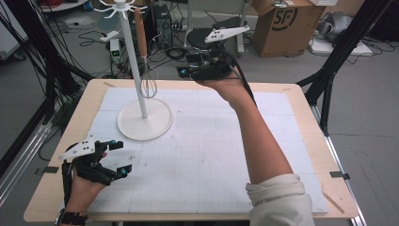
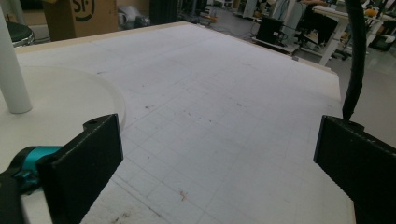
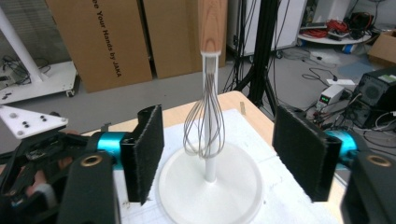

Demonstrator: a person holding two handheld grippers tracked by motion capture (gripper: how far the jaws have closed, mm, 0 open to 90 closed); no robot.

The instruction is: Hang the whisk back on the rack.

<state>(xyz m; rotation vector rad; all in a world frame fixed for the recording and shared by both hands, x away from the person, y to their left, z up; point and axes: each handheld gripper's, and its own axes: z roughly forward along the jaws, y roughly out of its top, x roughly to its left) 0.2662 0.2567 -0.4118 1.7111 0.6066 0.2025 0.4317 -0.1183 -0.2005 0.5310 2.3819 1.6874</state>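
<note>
worktop (image 1: 301, 155) seen from the high view carries a white gridded mat, and on it a white stand (image 1: 144, 123) with a round base and a tall pole topped by hooks. a whisk (image 1: 147, 80) with a wooden handle hangs from a hook, its wire head down beside the pole. the right claw (image 1: 184, 71) is held up above the far edge of the worktop, pointing left toward the whisk and still apart from it; its opening cannot be told from this angle. the left claw (image 1: 120, 157) sits low near the front left corner, jaws spread wide with nothing between them, the stand's base farther ahead of it.

left gripper view: the left claw (image 2: 219, 154) has its two black jaws far apart over bare gridded mat. the stand's base (image 2: 51, 109) lies just beyond the left jaw, with the pole rising at the frame's left edge. a cardboard box (image 2: 81, 16) stands on the floor past the worktop.

right gripper view: the right claw (image 3: 218, 156) is open wide, empty, and the whisk (image 3: 205, 126) hangs straight ahead of the gap, past the jaw tips, wire loops around the stand's pole (image 3: 210, 168). the left hand and its gripper show beyond the left jaw. cardboard boxes (image 3: 100, 39) stand behind.
</note>
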